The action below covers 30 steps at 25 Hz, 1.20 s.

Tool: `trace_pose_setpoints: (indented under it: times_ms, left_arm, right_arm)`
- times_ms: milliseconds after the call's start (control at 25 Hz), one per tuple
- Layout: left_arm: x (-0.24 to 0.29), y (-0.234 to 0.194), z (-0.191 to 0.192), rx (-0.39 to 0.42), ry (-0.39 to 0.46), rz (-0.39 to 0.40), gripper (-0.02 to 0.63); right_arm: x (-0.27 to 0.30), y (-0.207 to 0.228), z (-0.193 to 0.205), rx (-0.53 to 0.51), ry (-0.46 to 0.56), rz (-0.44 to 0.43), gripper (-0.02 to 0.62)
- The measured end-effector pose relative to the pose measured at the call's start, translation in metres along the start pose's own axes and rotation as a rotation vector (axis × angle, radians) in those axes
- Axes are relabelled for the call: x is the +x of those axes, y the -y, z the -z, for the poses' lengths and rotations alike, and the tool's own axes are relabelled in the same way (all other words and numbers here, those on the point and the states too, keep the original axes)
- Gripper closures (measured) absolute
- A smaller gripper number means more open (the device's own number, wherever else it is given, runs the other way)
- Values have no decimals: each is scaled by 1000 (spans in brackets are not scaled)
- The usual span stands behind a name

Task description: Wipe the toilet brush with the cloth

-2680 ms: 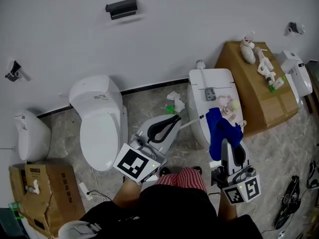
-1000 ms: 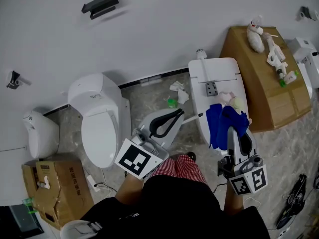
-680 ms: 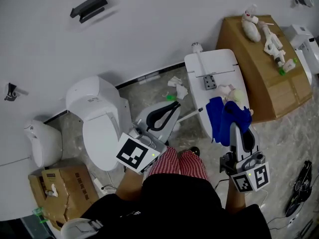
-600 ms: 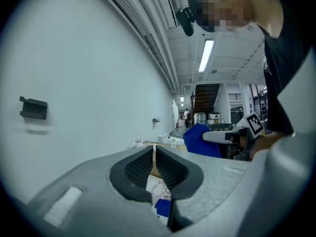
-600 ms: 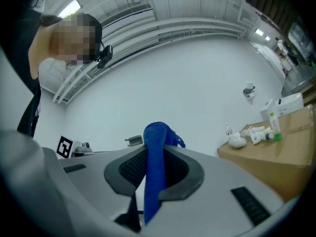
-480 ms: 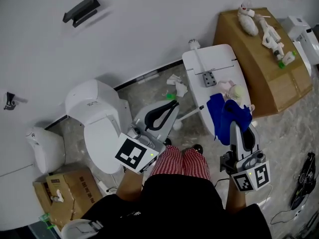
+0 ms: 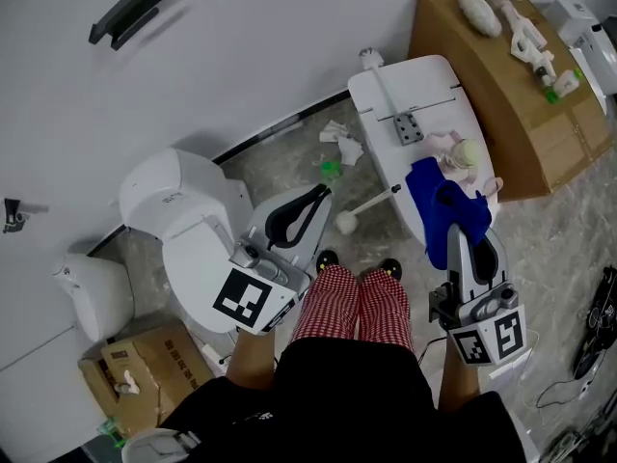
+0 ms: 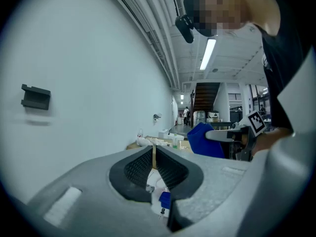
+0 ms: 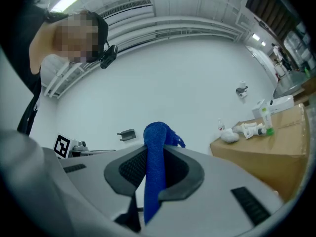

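Right hand-held gripper [image 7: 467, 244] clamps blue cloth [image 7: 436, 196].

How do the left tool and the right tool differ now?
The left tool pinches the toilet brush by its thin handle; the right tool pinches a thick fold of blue cloth. In the head view the left tool slants rightward; the right tool points almost straight ahead. Both are shut.

The toilet brush [image 7: 374, 204] sits between toilet [image 7: 178, 210] and table [image 7: 424, 80], cardboard box [image 7: 501, 95] farther right.

Blue cloth [image 7: 445, 205] & red-chk trousers [image 7: 355, 304]
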<state>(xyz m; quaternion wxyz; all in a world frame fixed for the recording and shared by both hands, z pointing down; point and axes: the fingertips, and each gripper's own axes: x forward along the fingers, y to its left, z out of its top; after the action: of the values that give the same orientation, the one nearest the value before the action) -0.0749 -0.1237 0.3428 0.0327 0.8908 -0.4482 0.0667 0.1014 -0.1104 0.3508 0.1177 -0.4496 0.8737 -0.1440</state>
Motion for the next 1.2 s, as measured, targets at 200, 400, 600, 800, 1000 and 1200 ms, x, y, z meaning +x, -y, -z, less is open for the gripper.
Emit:
trace_pose_setpoints:
  times_ms: [200,400,600,800,1000,1200]
  left_arm:
    - [9,3,17,-3,-15,33,599]
    - [15,1,42,-20,-52,49,599]
    - [20,-2,60,-63,-51,55,600]
    - [26,-14,64,-88,-8,50,600]
    - [32,-25,74,-105,-17,42,600]
    - [40,-29,89,-93,-32,50,599]
  right_arm:
    - [3,7,16,3,-10,33,534]
    - [5,12,33,7,-29,62,532]
    - [7,14,47,12,-44,82,533]
    - [12,19,59,33,-47,94,533]
    - [15,24,72,43,-56,103,533]
    - [19,32,87,54,-65,112,533]
